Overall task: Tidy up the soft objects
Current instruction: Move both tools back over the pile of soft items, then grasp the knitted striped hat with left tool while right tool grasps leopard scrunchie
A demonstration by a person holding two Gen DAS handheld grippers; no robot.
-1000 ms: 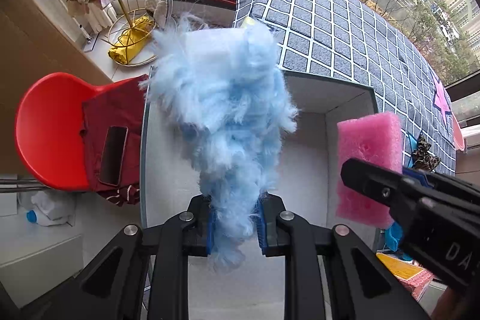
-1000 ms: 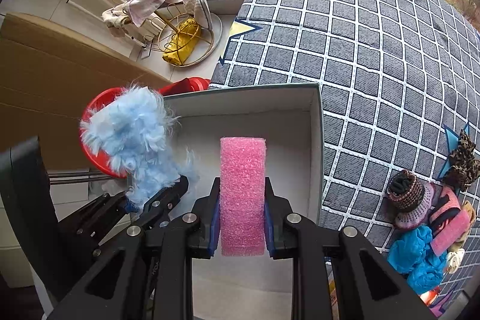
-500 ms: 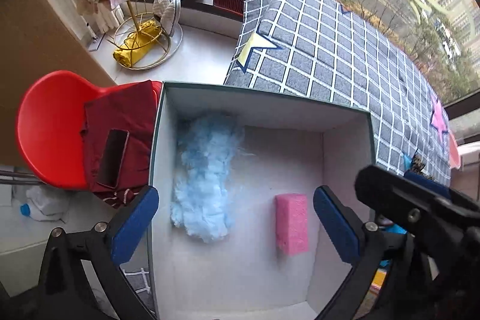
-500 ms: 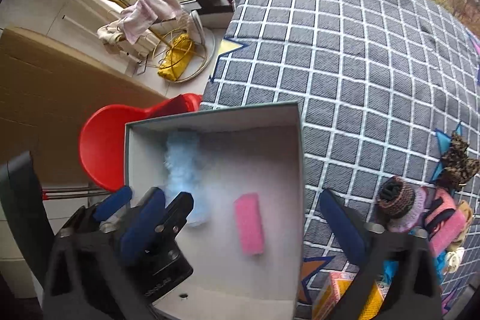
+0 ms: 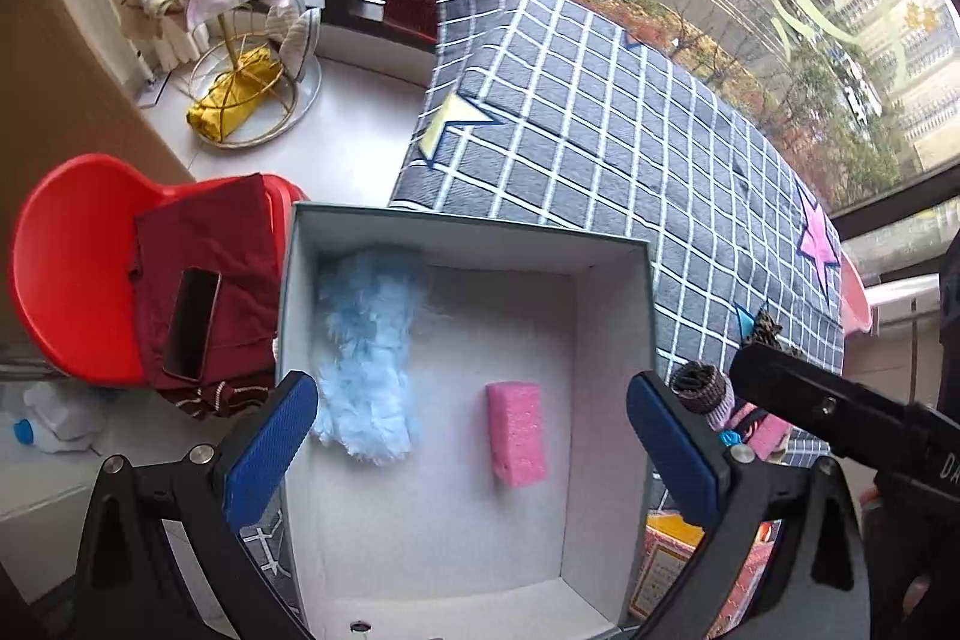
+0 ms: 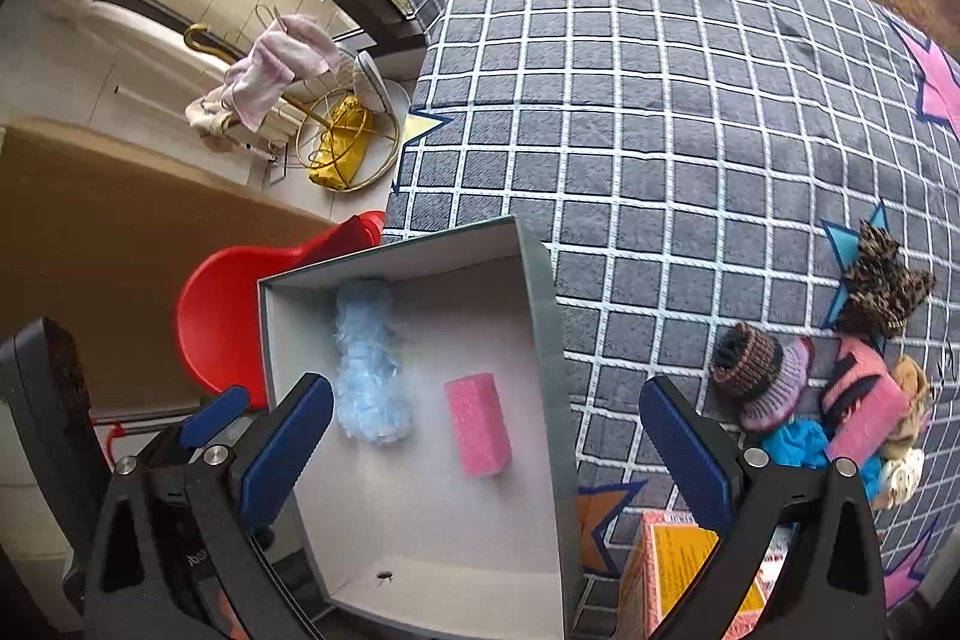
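Both claws spread wide, holding nothing: left gripper [image 5: 471, 436] above the open box, blue pads [image 5: 270, 451] far apart; right gripper [image 6: 486, 451] likewise splayed over the same box, blue pads [image 6: 684, 460] clear of everything.

Inside the white box [image 5: 612, 316], [image 6: 543, 328]: fluffy light-blue duster piece [image 5: 369, 352], [image 6: 369, 370] lying lengthwise along the left wall, far end touching the back wall. Pink sponge [image 5: 516, 433], [image 6: 478, 424] flat on the box floor, right of the blue fluff, apart from it and from the walls.

Box resting at the near edge of a grey checked blanket [image 5: 600, 130], [image 6: 660, 130] with star patches. Just right of the box, on the blanket, a heap of soft things: striped knit hat [image 6: 759, 382], [image 5: 702, 391], leopard-print bow [image 6: 882, 283], pink striped item [image 6: 864, 409], bright blue cloth [image 6: 795, 445]. Orange carton [image 6: 684, 562] at the near right corner of the box.

Left of the box, red chair [image 5: 66, 262], [image 6: 222, 316] bearing a dark red garment [image 5: 210, 268] with a black phone [image 5: 192, 322] on top. Farther back on the sill, gold wire rack [image 5: 252, 94], [image 6: 342, 142] with yellow cloth at its base and pale towels draped over the hook. Window behind, street and trees outside.
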